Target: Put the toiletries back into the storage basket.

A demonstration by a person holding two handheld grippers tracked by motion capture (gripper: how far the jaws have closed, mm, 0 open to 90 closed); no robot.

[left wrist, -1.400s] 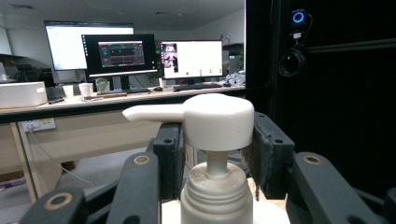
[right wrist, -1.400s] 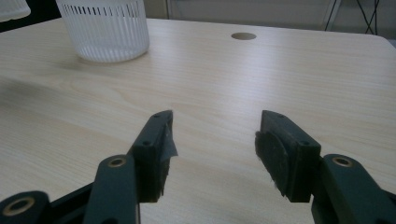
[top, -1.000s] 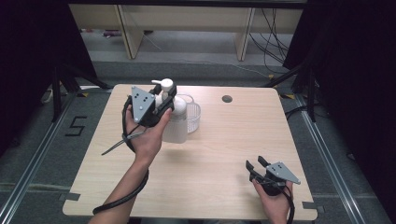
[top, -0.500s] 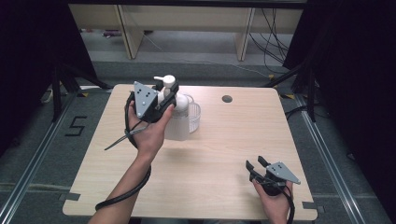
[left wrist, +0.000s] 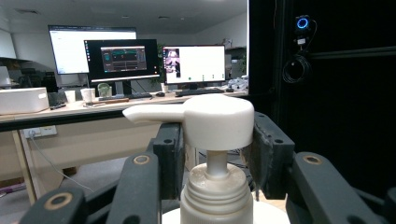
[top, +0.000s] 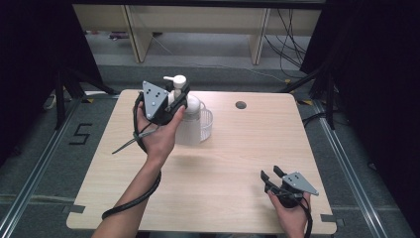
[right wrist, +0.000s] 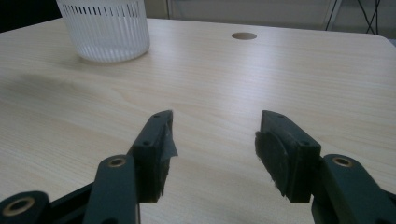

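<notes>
A white pump bottle [top: 191, 105] hangs over the left rim of a white slatted basket [top: 202, 130] at the back left of the table. My left gripper [top: 177, 97] is shut on it near the top. In the left gripper view the pump head [left wrist: 212, 121] sits between the two black pads, nozzle pointing left. Whether the bottle's base is clear of the basket I cannot tell. My right gripper [top: 271, 176] rests at the table's front right, open, with nothing between its fingers [right wrist: 156, 149]. The basket [right wrist: 105, 30] stands far ahead of it.
The wooden table [top: 237, 163] has a round cable hole [top: 241, 105] at the back, also visible in the right gripper view as the hole [right wrist: 243, 36]. A black cable [top: 133, 201] trails from the left gripper along the forearm. Wooden shelving and cables lie behind the table.
My left gripper has lifted the pump bottle a little higher over the basket. The right gripper has stayed where it was.
</notes>
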